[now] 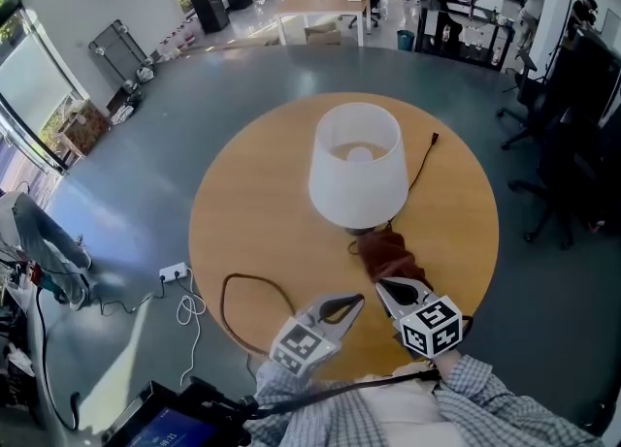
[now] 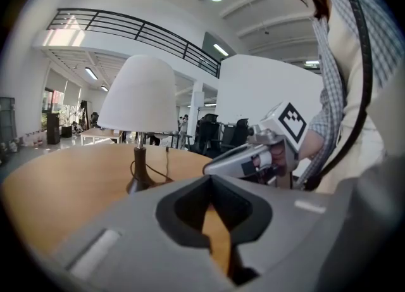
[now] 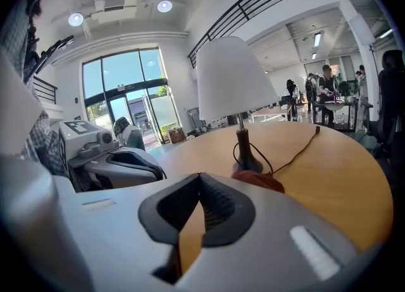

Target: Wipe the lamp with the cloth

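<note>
Maroon cloth (image 1: pixel 391 257): crumpled on tabletop (image 1: pixel 252 212), mid-frame, at lamp's foot, handy for wiping.
Lamp (image 1: pixel 355 164): upright, centre.
Left hand-held gripper (image 1: pixel 357 303): clenched, empty, lower centre.
Right hand-held gripper (image 1: pixel 382 287): clenched, empty, just below cloth.

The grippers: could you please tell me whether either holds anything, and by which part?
Nothing is held. The left gripper and right gripper are both shut and empty; the cloth lies beside the lamp.

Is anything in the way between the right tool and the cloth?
Nothing visible does. The cloth lies on the table directly ahead of the right tool, by the base of the lamp. The tool is shut and empty.
</note>
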Motion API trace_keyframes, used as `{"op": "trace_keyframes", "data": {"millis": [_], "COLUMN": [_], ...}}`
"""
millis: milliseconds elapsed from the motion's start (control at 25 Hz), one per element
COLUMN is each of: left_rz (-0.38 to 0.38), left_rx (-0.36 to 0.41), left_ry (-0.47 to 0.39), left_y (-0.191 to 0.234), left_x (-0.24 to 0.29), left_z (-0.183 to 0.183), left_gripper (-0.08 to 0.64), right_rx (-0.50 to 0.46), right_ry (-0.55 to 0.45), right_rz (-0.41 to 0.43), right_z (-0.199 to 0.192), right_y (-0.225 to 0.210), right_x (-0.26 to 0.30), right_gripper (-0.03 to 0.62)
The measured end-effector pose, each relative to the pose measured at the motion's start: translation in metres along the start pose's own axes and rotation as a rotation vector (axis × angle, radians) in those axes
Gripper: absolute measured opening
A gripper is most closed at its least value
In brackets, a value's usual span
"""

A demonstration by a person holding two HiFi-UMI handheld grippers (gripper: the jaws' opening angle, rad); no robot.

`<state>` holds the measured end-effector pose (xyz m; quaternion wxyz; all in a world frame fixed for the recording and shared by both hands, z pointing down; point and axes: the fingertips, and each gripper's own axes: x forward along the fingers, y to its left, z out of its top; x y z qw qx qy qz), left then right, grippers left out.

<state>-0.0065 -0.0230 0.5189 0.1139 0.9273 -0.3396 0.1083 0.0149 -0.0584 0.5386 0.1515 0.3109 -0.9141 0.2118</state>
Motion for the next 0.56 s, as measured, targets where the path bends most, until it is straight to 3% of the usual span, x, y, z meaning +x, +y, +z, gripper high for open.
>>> {"op": "trace_keyframes", "data": {"millis": [560], "left_rz": [0.012], "left_rx": [-0.015], "left_ry": [-0.002], "left_y": [0.0019], "left_x": [-0.002], "left_z": [-0.0043], "left_gripper": [0.005], "right_rx": [-0.029], "right_ry": [0.023], "right_rz": [0.018], "right_z": [-0.0052], "right_y": [0.0037], "right_x": [0.0053], "right_gripper": [0.004]}}
